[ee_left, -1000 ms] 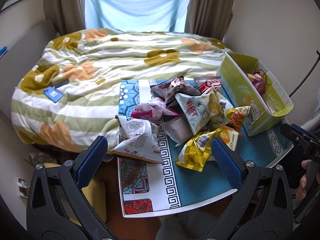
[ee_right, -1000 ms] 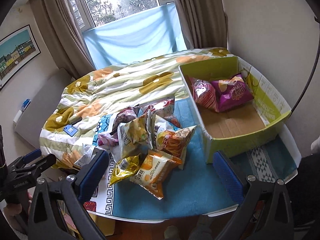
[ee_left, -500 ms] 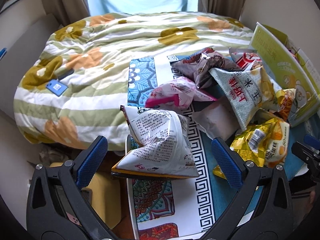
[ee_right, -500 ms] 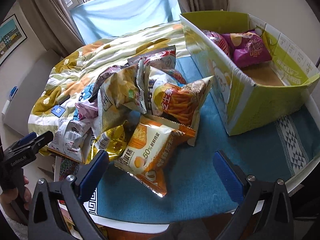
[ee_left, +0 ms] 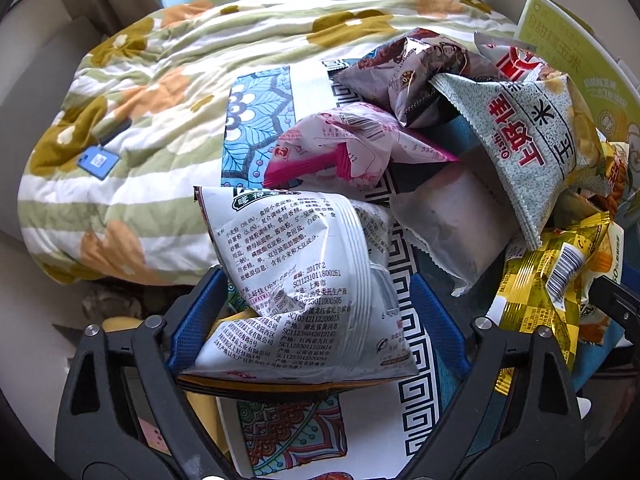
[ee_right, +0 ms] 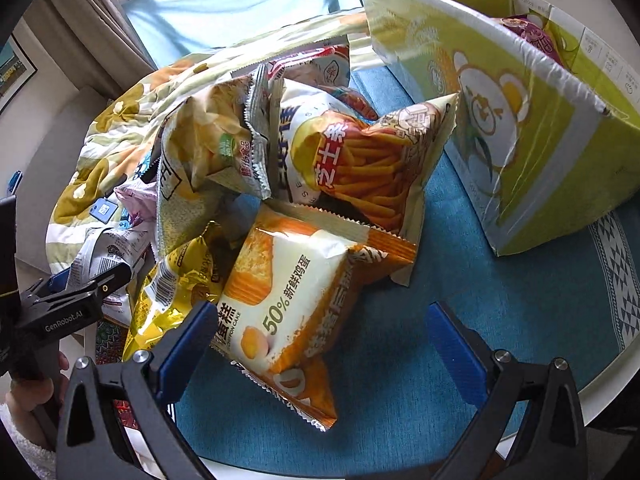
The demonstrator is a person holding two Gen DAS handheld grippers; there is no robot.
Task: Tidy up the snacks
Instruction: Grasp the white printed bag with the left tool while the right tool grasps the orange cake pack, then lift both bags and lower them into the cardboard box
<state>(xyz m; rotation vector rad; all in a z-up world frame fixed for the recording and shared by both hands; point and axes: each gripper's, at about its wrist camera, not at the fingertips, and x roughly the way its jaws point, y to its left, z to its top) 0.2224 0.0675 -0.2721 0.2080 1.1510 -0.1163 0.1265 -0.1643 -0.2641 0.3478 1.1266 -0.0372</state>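
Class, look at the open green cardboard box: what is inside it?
Over the rim of the green cardboard box, only the top of a purple snack bag shows, against the far wall. The near wall hides the box floor, so anything else inside cannot be seen.

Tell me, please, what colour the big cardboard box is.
The cardboard box is lime green, clearest in the right wrist view.

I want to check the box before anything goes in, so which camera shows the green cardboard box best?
The right wrist view: the green cardboard box shows its whole side wall, open top and a purple bag inside. The left wrist view catches only a strip of its wall at the right edge.
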